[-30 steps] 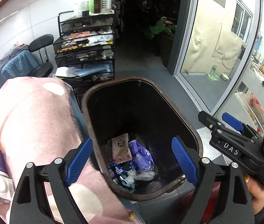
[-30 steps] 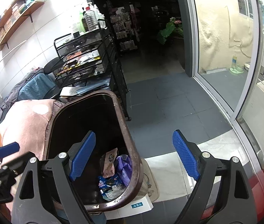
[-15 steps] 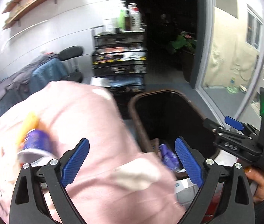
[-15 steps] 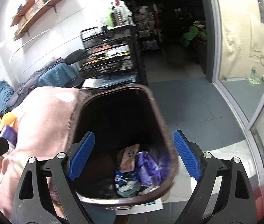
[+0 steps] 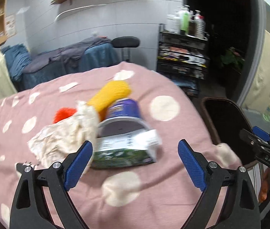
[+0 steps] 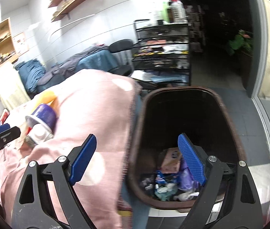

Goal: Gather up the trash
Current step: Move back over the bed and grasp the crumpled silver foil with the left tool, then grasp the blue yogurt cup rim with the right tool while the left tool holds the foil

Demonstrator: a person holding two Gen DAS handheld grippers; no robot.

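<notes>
Left gripper [image 5: 135, 164]: jaws wide apart, holding nothing, above the pink spotted blanket [image 5: 173, 87].
Right gripper [image 6: 137, 160]: jaws wide apart, empty, over the bin's left rim.
Trash on blanket: green carton [image 5: 123, 152], purple cup [image 5: 124, 112], crumpled paper [image 5: 64, 135].
Trash bin [image 6: 228, 110]: beside the blanket; wrappers [image 6: 170, 160] lie inside.

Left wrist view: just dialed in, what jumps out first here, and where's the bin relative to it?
A heap of trash sits mid-frame on the pink polka-dot blanket: a purple cup on its side, a green-and-white box in front of it, crumpled paper to the left. The open left gripper hovers just short of the box. The dark trash bin stands off the blanket's right edge, already holding wrappers, with the open right gripper above its rim.
</notes>
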